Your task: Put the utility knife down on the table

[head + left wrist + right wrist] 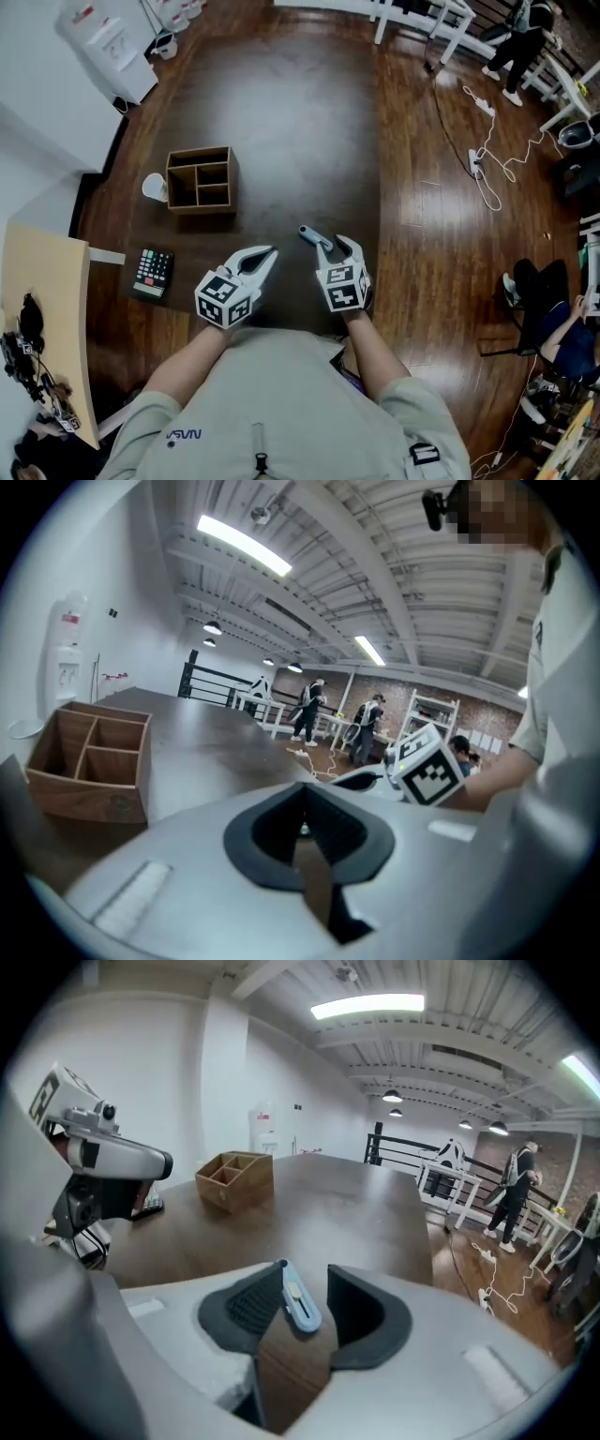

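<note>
Bare dark tabletop ahead and right, wooden divider box standing far left, calculator near left edge

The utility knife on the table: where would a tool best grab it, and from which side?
Probably mid-body, across its narrow width, coming from above. The utility knife lies flat on the table, long and slim, so its long sides offer parallel faces; the open right tool straddles it.

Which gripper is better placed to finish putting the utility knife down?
Right. The utility knife sits between the open jaws of the right gripper; the left gripper is shut, empty, off to its side.
</note>
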`<move>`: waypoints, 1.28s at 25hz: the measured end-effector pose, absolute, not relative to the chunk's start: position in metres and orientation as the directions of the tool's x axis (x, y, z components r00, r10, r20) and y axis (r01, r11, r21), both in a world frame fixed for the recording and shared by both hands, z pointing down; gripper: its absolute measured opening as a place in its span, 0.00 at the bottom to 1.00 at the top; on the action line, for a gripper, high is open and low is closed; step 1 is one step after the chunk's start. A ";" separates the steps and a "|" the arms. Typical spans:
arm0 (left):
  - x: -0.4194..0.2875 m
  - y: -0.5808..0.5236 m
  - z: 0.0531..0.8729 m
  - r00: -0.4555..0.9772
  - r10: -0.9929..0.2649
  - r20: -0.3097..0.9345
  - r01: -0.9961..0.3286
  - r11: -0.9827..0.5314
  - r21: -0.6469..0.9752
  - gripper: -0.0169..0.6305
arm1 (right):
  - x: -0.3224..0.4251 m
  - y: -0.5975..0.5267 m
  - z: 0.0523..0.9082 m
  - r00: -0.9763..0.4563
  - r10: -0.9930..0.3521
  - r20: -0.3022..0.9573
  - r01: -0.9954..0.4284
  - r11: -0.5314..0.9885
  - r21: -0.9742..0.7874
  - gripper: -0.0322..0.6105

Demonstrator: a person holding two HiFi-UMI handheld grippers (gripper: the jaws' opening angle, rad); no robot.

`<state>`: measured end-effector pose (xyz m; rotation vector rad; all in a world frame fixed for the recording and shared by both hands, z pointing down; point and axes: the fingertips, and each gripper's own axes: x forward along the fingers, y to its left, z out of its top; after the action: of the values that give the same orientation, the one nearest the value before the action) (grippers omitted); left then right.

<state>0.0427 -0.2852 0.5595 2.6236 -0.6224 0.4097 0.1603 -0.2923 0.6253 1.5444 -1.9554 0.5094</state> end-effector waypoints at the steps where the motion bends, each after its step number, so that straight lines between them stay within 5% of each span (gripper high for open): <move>1: 0.039 -0.280 0.553 0.864 -0.360 0.353 -0.471 -0.826 0.311 0.03 | 0.157 -0.287 0.618 -0.155 -0.757 0.635 -0.972 0.232 0.039 0.28; 6: -0.002 -0.243 0.532 0.879 -0.378 0.291 -0.453 -0.853 0.260 0.03 | 0.124 -0.248 0.582 -0.135 -0.835 0.534 -0.982 0.184 0.038 0.05; 15: -0.123 -0.155 0.505 0.885 -0.417 0.206 -0.461 -0.845 0.272 0.03 | -0.008 -0.139 0.540 -0.163 -0.889 0.427 -0.985 0.169 -0.024 0.05; 23: -0.190 -0.036 0.506 0.917 -0.362 0.169 -0.399 -0.850 0.343 0.03 | -0.133 -0.011 0.512 -0.332 -0.839 0.432 -0.933 0.359 -0.022 0.05; 32: -0.197 0.043 0.520 0.936 -0.307 0.174 -0.349 -0.881 0.319 0.03 | -0.152 0.057 0.526 -0.405 -0.774 0.486 -0.887 0.461 -0.005 0.05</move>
<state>-0.1970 0.0426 0.5197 2.7434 -0.4801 0.1673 -0.1520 0.0573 0.5265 1.3930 -2.2971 0.3673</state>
